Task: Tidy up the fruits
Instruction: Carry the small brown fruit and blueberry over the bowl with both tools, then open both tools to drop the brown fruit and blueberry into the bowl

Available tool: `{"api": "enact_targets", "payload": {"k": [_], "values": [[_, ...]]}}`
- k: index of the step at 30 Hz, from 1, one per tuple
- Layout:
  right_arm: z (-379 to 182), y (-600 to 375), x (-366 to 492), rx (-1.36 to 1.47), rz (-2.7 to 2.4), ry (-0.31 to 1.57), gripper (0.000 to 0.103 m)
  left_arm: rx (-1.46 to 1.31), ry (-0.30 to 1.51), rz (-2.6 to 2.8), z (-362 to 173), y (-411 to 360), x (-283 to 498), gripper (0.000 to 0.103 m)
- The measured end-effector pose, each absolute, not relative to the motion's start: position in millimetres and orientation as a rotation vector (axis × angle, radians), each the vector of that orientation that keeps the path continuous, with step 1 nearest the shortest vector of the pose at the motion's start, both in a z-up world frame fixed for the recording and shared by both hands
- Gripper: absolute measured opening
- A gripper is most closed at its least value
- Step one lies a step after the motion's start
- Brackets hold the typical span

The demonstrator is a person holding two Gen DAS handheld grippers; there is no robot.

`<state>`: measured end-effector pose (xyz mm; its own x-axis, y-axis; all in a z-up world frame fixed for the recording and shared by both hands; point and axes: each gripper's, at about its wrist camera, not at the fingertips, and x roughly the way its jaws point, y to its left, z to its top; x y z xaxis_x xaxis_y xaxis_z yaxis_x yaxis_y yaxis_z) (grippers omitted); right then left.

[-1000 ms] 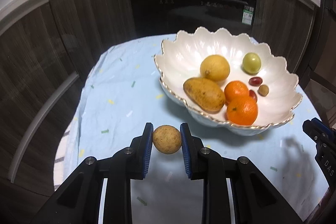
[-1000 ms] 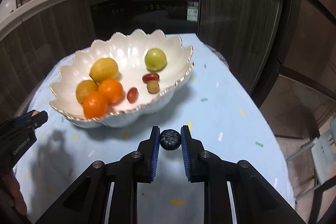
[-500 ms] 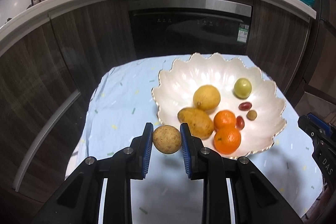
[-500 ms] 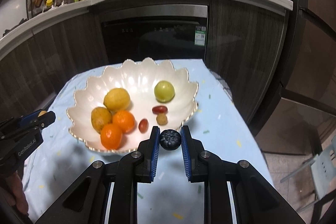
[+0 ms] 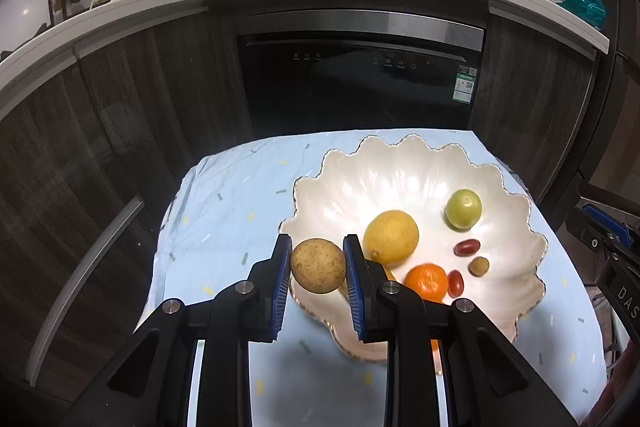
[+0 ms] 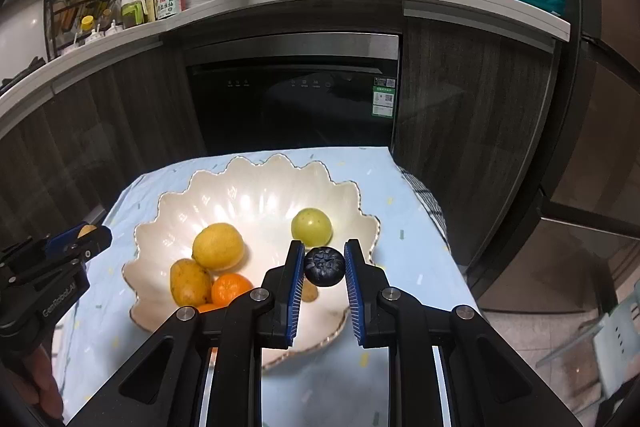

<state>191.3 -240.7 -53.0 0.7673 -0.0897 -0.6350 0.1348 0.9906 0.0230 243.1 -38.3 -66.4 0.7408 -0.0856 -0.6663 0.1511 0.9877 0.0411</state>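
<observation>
Now brown fruit (image 5: 317, 265) sits between clamped jaws; blueberry (image 6: 324, 265) likewise.

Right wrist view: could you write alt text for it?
The right gripper is shut on a dark blue blueberry, held above the near rim of a white scalloped bowl. The bowl holds a yellow lemon, a green round fruit and an orange mandarin.

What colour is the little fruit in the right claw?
Dark blue, nearly black blueberry; right wrist view shows it best.
</observation>
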Motion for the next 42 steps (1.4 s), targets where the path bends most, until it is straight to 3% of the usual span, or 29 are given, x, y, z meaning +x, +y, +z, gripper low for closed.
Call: {"api": "enact_targets", "payload": {"k": [35, 37, 40, 42], "values": [[-82.8, -258.2, 272.1, 0.054, -0.125, 0.777, 0.022, 0.113, 0.769, -0.205, -93.1, -61.1, 328.5, 0.027], [-83.5, -258.4, 273.6, 0.05, -0.122, 0.781, 0.022, 0.115, 0.771, -0.204, -93.8, -61.8, 328.7, 0.035], [-84.1, -257.9, 274.8, 0.043, -0.123, 0.787, 0.033, 0.113, 0.768, -0.198, -93.0, -62.0, 328.1, 0.045], [-82.6, -258.1, 273.4, 0.042, -0.131, 0.776, 0.049, 0.115, 0.765, -0.194, -92.4, -61.9, 327.1, 0.048]]}}
